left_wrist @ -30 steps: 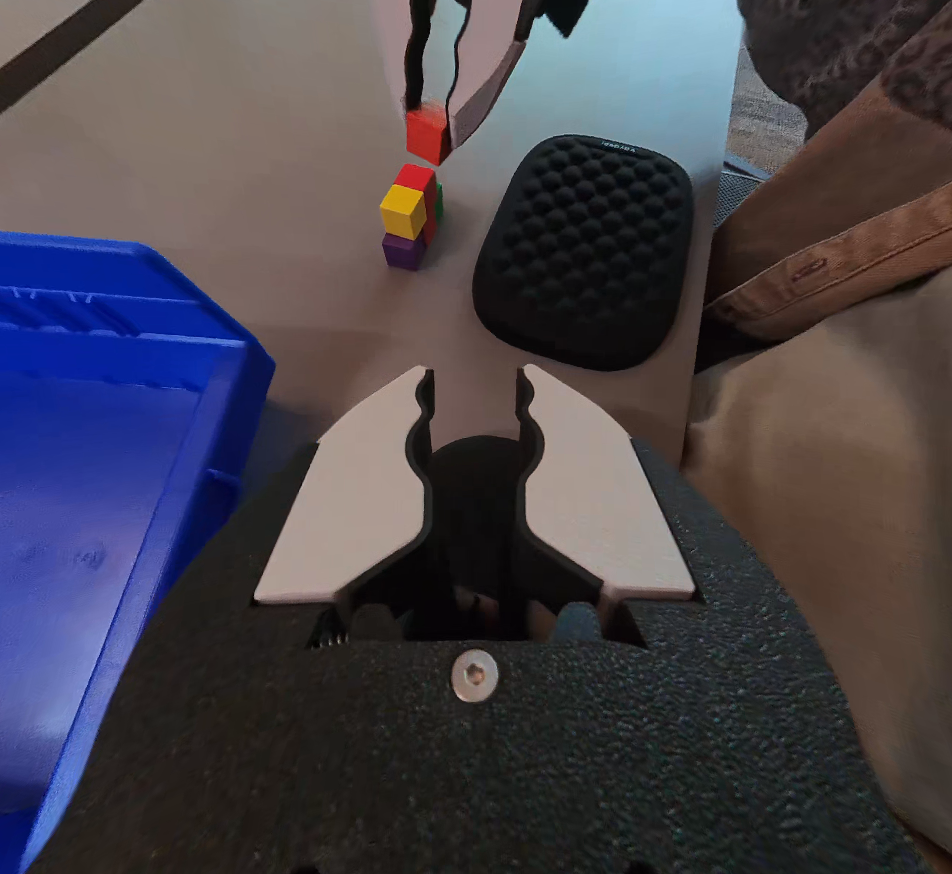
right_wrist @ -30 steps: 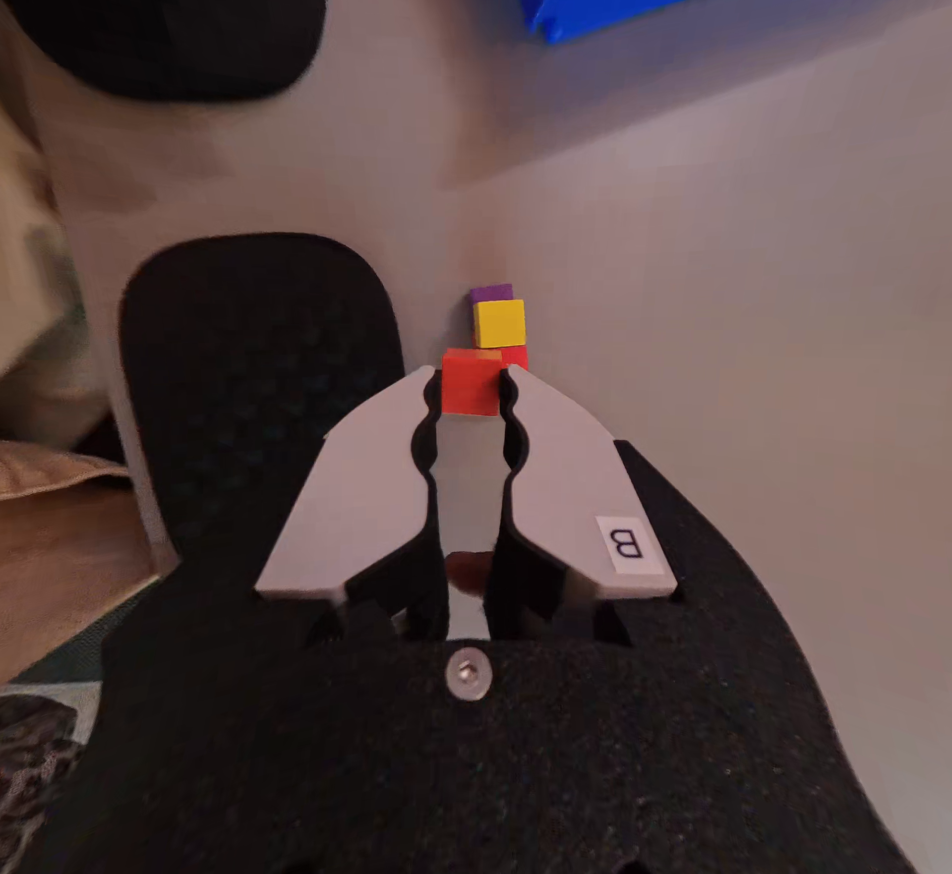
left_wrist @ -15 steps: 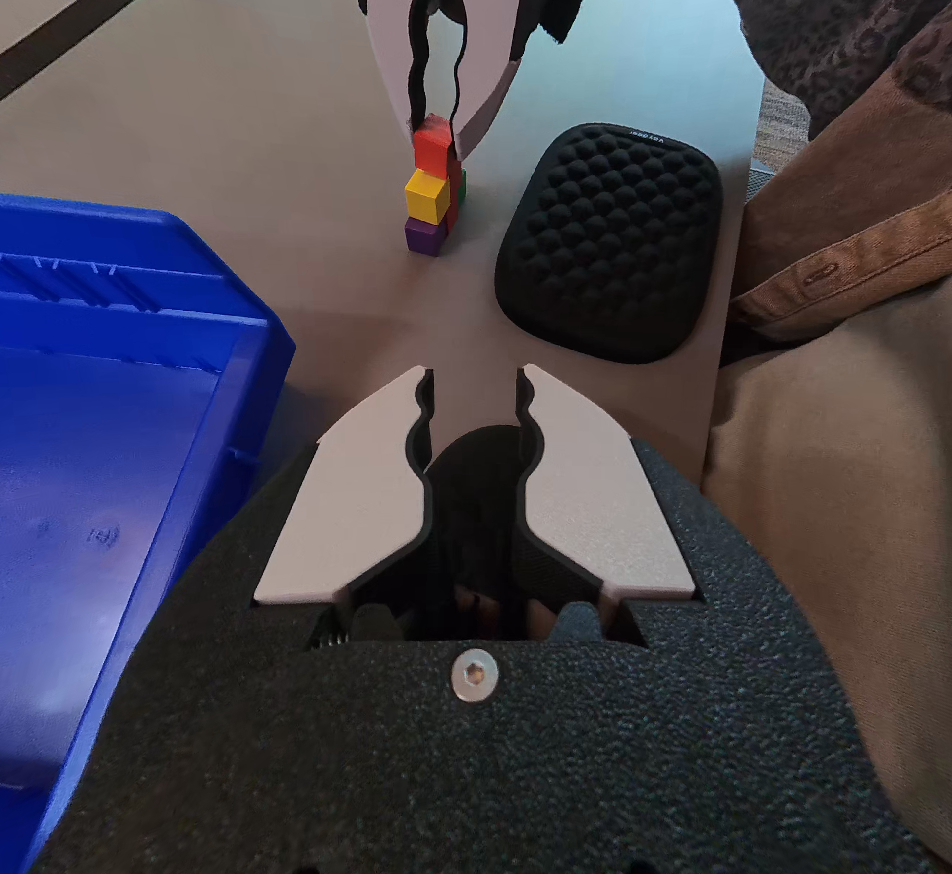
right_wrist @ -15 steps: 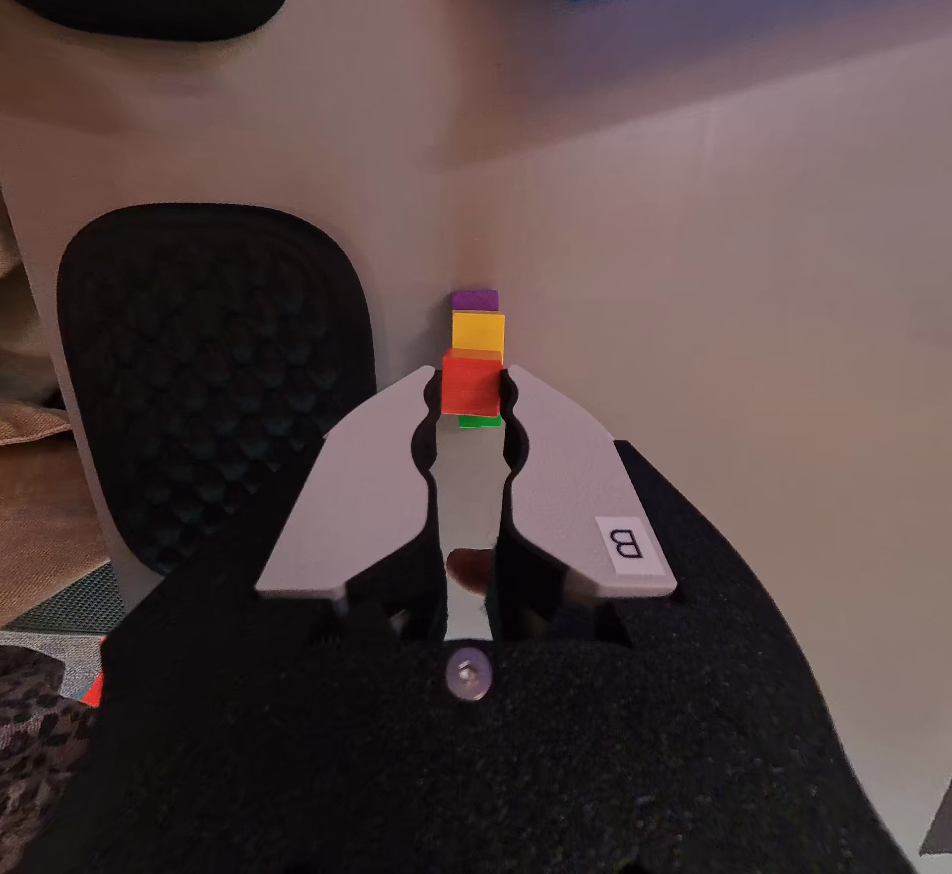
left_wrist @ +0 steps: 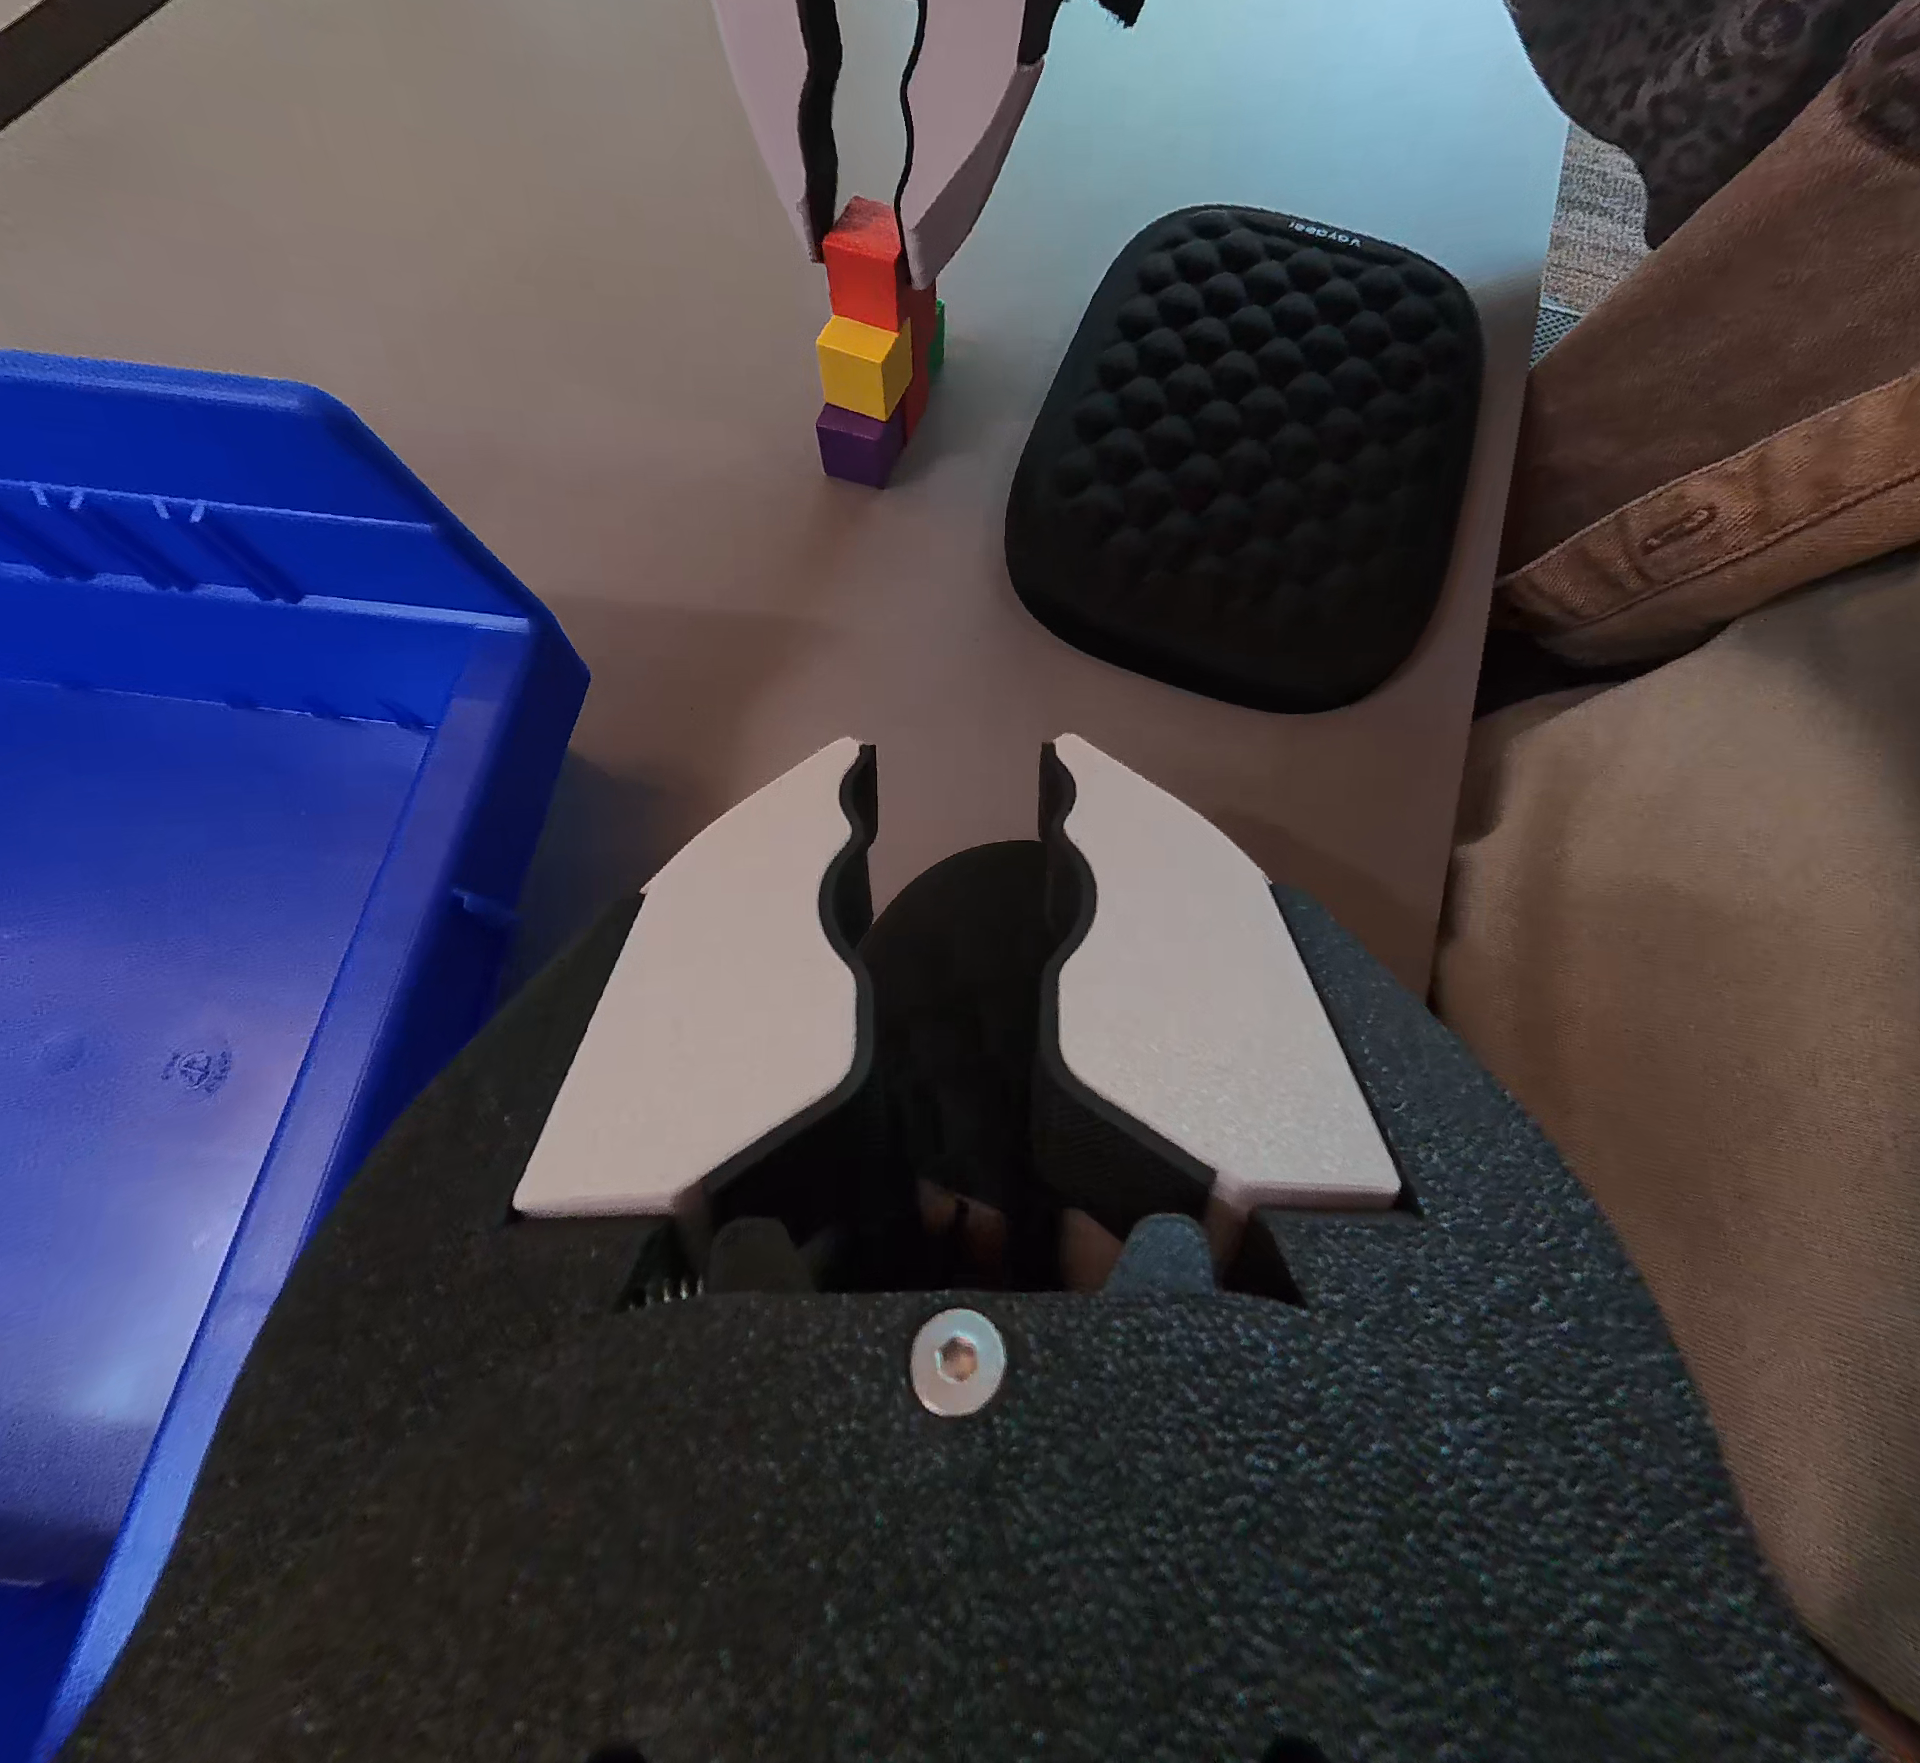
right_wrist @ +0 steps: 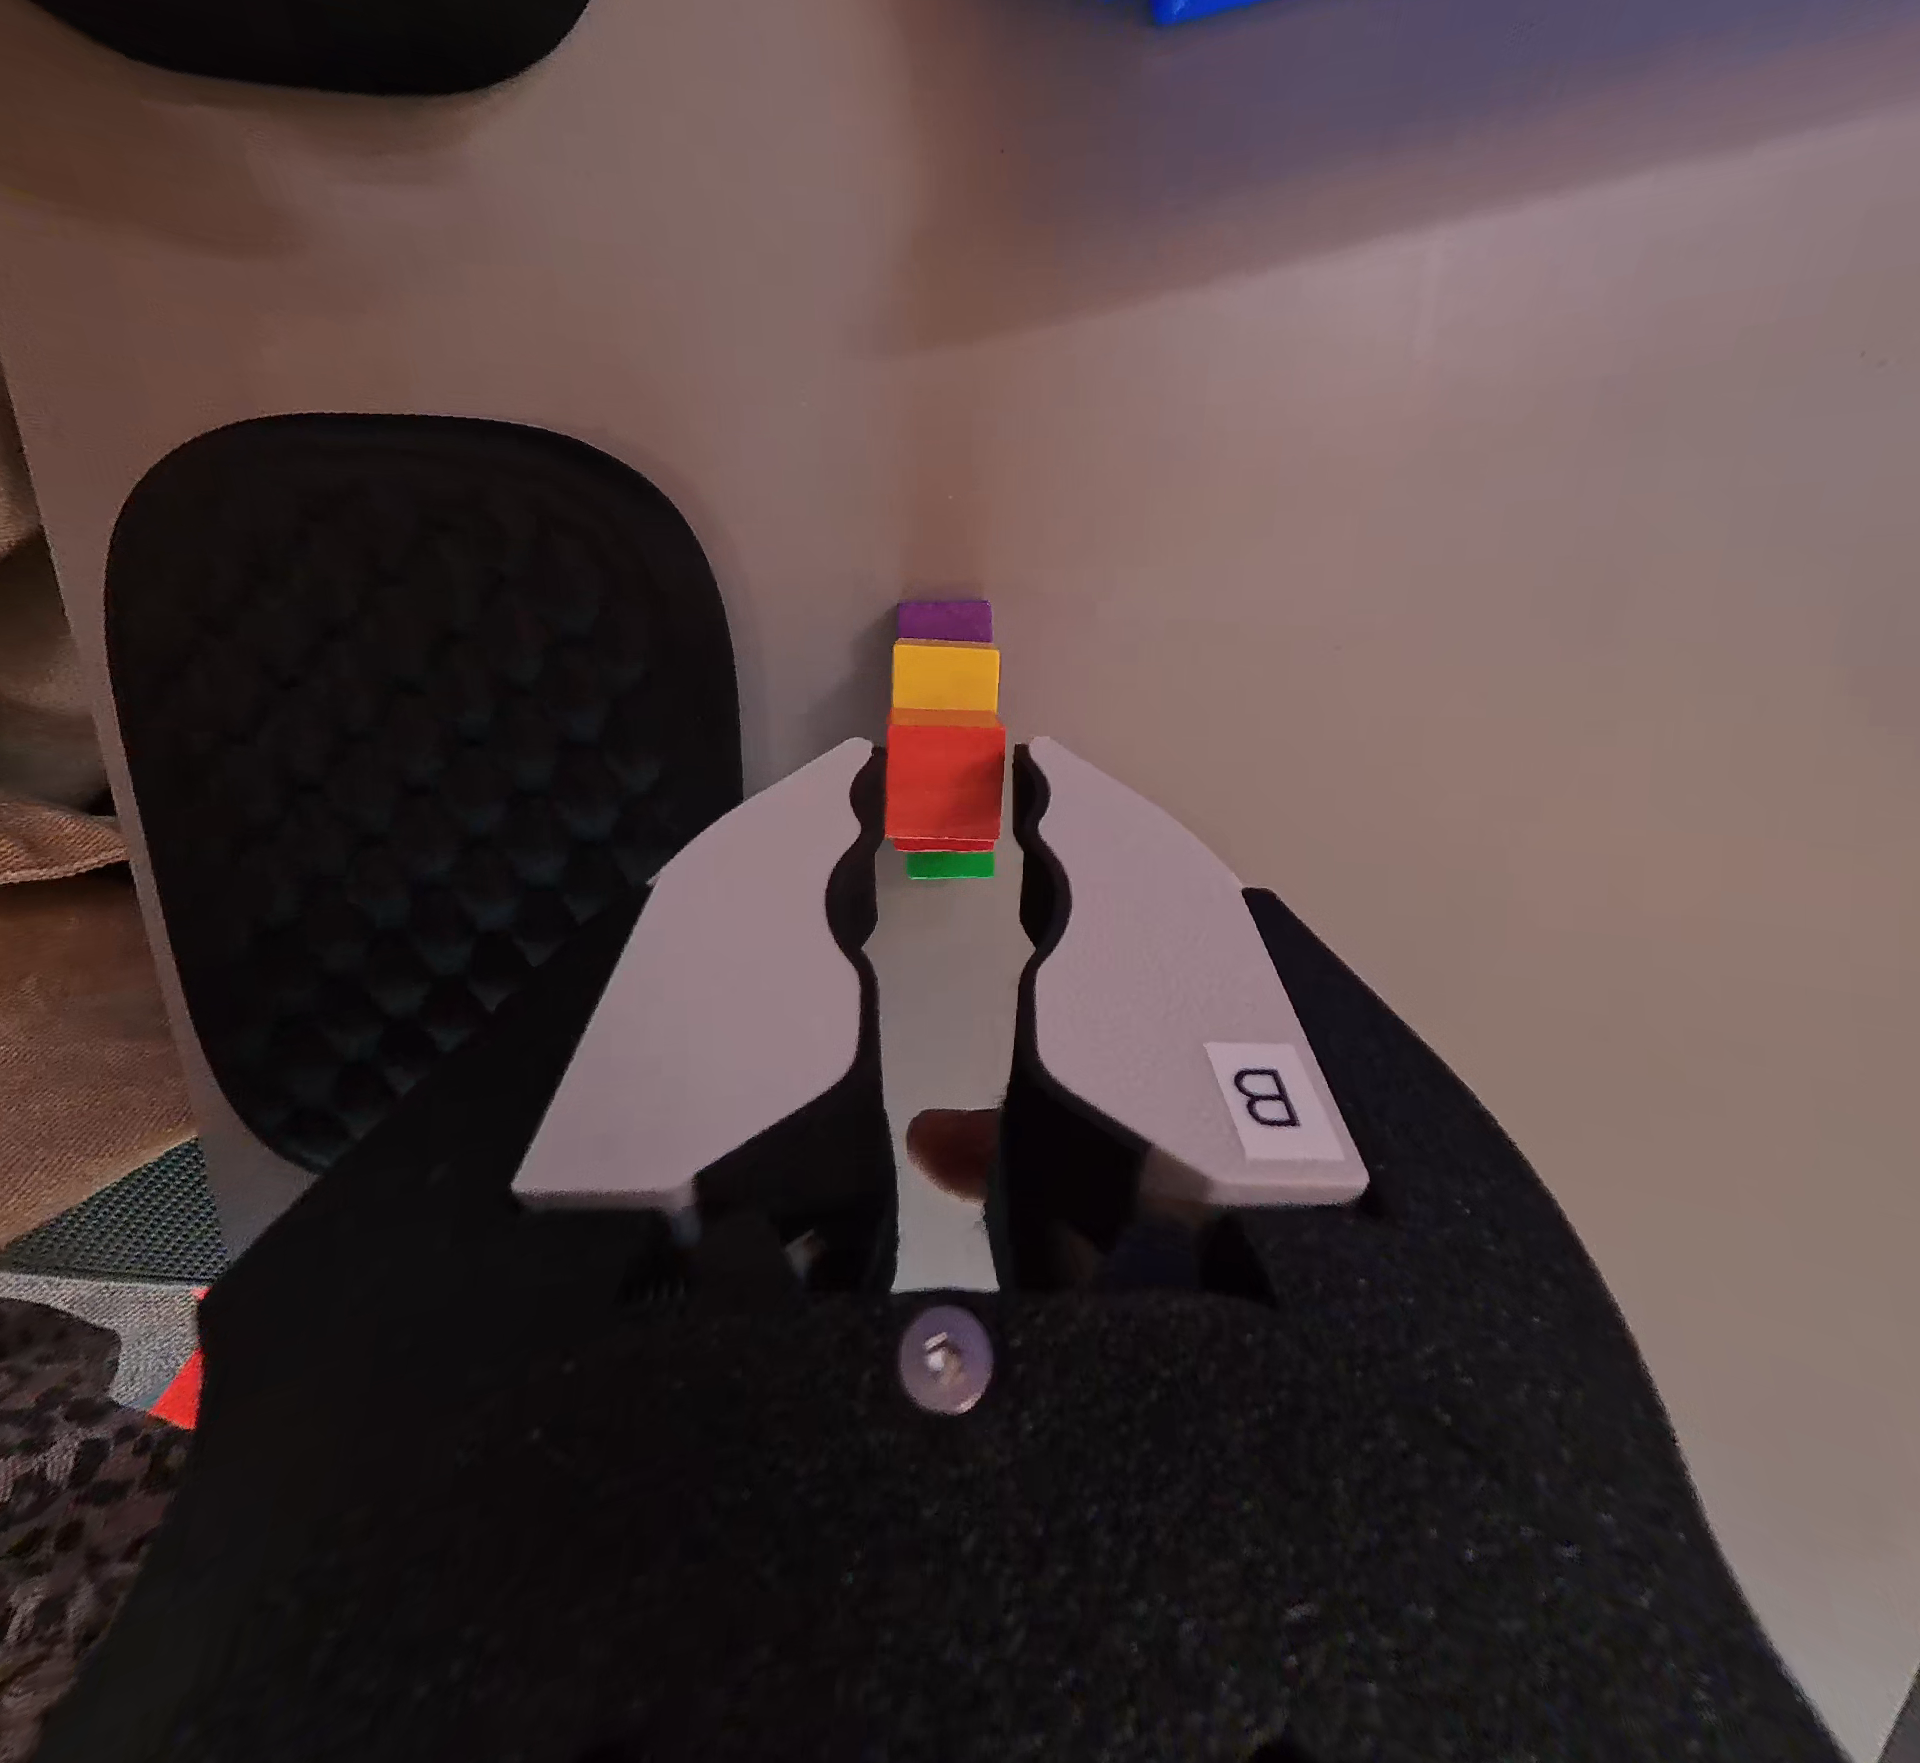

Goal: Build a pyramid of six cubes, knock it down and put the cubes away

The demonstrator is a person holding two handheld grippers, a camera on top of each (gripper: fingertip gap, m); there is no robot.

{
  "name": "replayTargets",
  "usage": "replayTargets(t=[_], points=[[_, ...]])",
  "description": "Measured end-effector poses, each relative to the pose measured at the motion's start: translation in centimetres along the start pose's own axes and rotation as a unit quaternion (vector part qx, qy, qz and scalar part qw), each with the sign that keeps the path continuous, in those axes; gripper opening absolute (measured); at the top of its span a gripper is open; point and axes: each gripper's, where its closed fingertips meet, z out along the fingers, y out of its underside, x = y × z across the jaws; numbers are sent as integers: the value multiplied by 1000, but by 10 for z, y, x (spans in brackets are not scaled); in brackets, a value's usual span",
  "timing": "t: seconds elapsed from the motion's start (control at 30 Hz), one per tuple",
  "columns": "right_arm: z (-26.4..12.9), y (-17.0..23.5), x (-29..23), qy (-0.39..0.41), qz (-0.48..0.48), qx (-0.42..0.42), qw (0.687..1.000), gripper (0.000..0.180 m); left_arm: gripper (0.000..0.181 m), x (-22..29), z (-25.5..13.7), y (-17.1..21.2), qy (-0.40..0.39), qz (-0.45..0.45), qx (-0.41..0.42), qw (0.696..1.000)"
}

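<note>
Now: capping the pyramid with the orange cube (right_wrist: pixel 943 778).
Right hand-held gripper (right_wrist: pixel 943 757), jaws barely parted, must rise straight; left hand-held gripper (left_wrist: pixel 956 757) idles wide, empty.

Black pad (left_wrist: pixel 1247 456) on grey table (left_wrist: pixel 520 155).
Dimpled, near table edge; brown sleeve (left_wrist: pixel 1714 487) alongside.

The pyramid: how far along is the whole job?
Building is nearly done: the purple cube, yellow cube and others are stacked. The right gripper has the orange top cube between its jaws, seated on the stack; release is unclear. Knocking it down and filling the blue bin remain.
</note>
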Motion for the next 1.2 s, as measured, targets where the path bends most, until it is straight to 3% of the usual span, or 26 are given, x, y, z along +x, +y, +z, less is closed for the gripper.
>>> replayTargets(t=[0.23, 0.43, 0.5, 0.67, 0.77, 0.9, 1.07, 1.2], points=[[-3, -8, -4, 0, 8, 27, 1000, 30, 33, -3, -1, 0, -10, -7, -5, 1000], [-37, -47, -19, 74, 127, 200, 969, 51, 60, -16, -7, -4, -57, -50, -5, 997], [-47, -47, -22, 128, 169, 245, 946, 65, 74, -21, -11, -5, -81, -63, -7, 995], [-61, -35, -34, 192, 329, 348, 857, 112, 134, -40, -22, -18, -179, -99, 21, 979], [-61, -9, -37, 261, 376, 322, 829, 147, 147, -43, -26, -22, -223, -105, 22, 969], [-72, 20, -46, 344, 406, 265, 804, 148, 146, -39, -28, -25, -255, -91, 13, 962], [-92, 36, -63, 398, 434, 258, 766, 148, 146, -31, -34, -31, -271, -76, 12, 960], [-96, 41, -68, 416, 428, 237, 766, 148, 146, -30, -39, -34, -286, -65, 9, 956]])
